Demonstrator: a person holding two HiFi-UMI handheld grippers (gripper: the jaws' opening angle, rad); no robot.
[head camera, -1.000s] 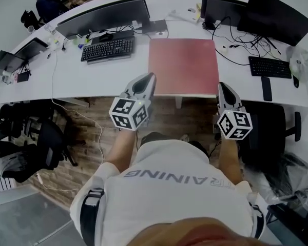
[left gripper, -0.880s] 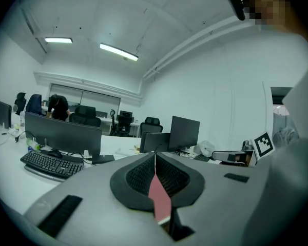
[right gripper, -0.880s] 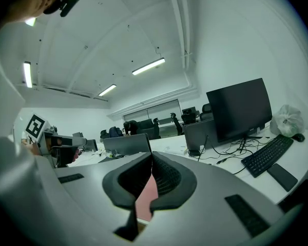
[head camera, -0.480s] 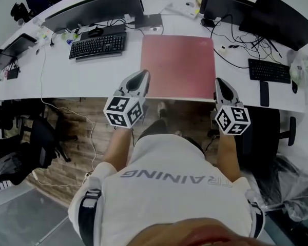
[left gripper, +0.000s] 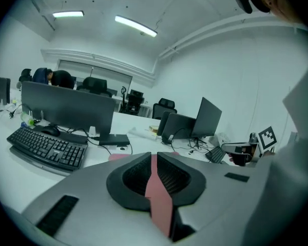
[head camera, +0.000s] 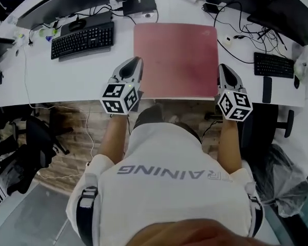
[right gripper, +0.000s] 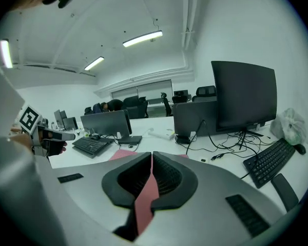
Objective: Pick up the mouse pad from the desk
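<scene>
Hovering over it, head view: red mouse pad (head camera: 175,60) lies flat upper-centre on the white surface (head camera: 82,70), left gripper (head camera: 134,63) and right gripper (head camera: 223,69) flanking its lower corners. Left gripper view: fingers (left gripper: 136,176) pressed together, empty. Right gripper view: same. Pad's prob thin, floppy, light; I'd pinch the near edge.

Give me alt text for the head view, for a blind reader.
A person holds the left gripper and the right gripper, jaws together, on either side of a red mouse pad lying flat on a white desk. A black keyboard sits to its left.
</scene>
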